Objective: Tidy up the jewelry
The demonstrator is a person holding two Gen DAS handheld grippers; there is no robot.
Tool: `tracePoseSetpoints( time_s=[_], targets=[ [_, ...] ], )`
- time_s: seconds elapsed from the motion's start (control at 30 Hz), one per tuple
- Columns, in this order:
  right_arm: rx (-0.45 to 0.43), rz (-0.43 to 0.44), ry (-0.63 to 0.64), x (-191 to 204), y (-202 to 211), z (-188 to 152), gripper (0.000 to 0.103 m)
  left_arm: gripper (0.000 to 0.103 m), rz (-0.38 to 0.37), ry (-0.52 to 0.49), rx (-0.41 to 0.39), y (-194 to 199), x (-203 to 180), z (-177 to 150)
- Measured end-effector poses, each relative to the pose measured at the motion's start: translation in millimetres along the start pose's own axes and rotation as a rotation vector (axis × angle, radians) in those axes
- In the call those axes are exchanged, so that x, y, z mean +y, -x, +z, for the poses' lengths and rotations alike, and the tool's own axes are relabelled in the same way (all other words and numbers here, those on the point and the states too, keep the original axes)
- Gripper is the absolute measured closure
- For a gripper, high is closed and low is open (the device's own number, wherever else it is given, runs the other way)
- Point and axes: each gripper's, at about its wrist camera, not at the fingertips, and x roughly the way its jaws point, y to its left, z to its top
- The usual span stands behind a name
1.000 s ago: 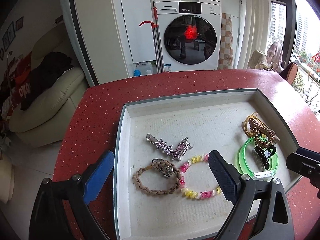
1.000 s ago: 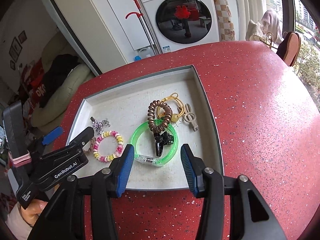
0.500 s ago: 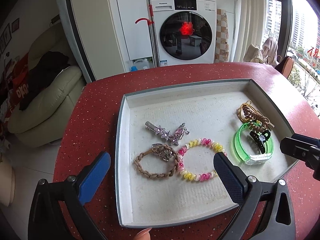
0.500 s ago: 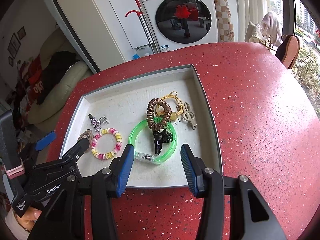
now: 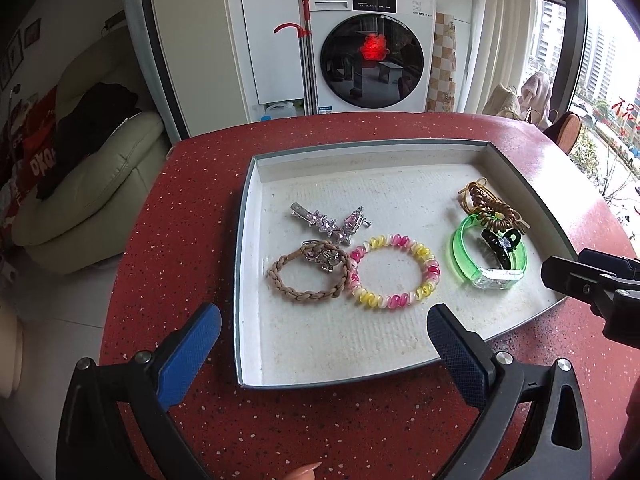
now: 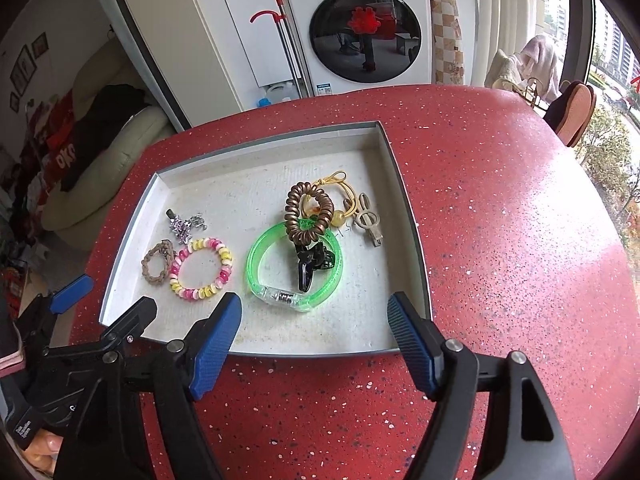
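A shallow white tray (image 5: 248,216) (image 6: 404,184) sits on the red table and holds the jewelry. In it lie a silver star clip (image 5: 326,222) (image 6: 185,222), a braided tan bracelet (image 5: 308,276) (image 6: 158,260), a pink-and-yellow coil bracelet (image 5: 394,272) (image 6: 200,270), a green bangle (image 5: 486,258) (image 6: 294,266), a black claw clip (image 5: 500,240) (image 6: 310,262), a brown coil tie (image 5: 494,208) (image 6: 308,212) and a beige clip (image 6: 370,226). My left gripper (image 5: 324,334) hovers open over the tray's near left part. My right gripper (image 6: 314,332) hangs over the tray's near edge, jaws opening, nothing between them.
The red speckled table (image 6: 520,240) stretches wide to the right of the tray. Beyond its far edge stand a washing machine (image 5: 368,52), a cream sofa (image 5: 100,184) at the left and a chair (image 6: 572,116) at the right by the window.
My left gripper has drawn back, so the whole tray shows farther ahead. The right gripper's jaws have spread much wider; it has stayed above the tray's near edge.
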Motion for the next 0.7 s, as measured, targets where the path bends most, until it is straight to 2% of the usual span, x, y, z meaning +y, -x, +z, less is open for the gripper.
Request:
tracePoseSetpoints(
  time_s=[0.23, 0.4, 0.43, 0.47, 0.7],
  targets=[
    [0.046, 0.027, 0.004, 1.0, -1.5, -10.4, 0.018, 0.0, 0.005, 0.007, 0.007, 13.1, -1.1, -11.5],
    [0.048, 0.035, 0.007, 3.2, 2.8, -22.2, 0.015, 0.0, -0.01, 0.021, 0.002, 26.0, -1.2, -23.6],
    [0.049, 0.036, 0.001, 2.4, 3.6, -25.1, 0.005, 0.0, -0.01, 0.021, 0.0, 28.7, -1.6, -25.8],
    [0.049, 0.035, -0.003, 1.8, 4.5, -27.9, 0.001, 0.0, -0.01, 0.022, -0.002, 31.4, -1.9, -27.3],
    [-0.006, 0.022, 0.01, 5.0, 22.2, -43.8, 0.0, 0.0, 0.001, 0.027, -0.028, 50.7, -3.2, -40.2]
  ],
)
